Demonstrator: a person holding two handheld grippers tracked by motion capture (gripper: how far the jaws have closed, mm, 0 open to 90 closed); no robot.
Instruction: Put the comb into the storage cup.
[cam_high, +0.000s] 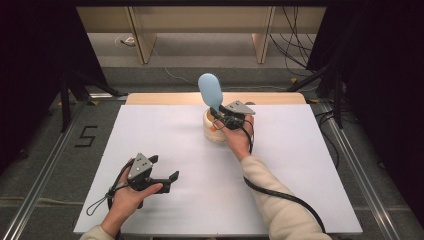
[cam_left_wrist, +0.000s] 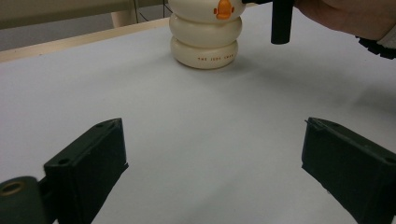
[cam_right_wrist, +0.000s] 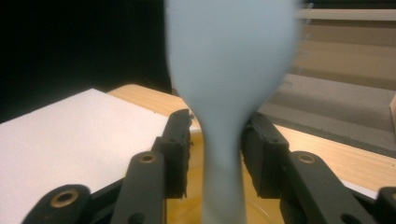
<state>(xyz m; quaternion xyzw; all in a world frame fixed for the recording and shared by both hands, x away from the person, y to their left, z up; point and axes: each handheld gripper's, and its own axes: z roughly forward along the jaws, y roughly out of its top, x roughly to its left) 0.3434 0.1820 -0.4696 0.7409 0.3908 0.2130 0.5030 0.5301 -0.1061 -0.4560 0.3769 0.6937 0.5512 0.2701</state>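
A pale blue spoon-shaped utensil (cam_high: 210, 89) stands upright in a cream ribbed holder (cam_high: 214, 134) with an orange mark, at the far middle of the white board (cam_high: 280, 165). My right gripper (cam_high: 218, 116) reaches over the holder's rim. In the right gripper view the utensil's narrow neck (cam_right_wrist: 222, 154) passes between the jaws of that gripper (cam_right_wrist: 217, 121), with a thin gap at the left pad, so the jaws stand open around it. My left gripper (cam_high: 164, 167) rests open near the board's front left, holding nothing. Its own view (cam_left_wrist: 212, 126) looks toward the holder (cam_left_wrist: 205, 42).
The board lies on a wooden table whose far edge (cam_high: 165, 98) shows behind the holder. Black cables (cam_high: 280, 192) trail from both grippers. Table legs and wires stand on the floor beyond, and dark curtains hang at both sides.
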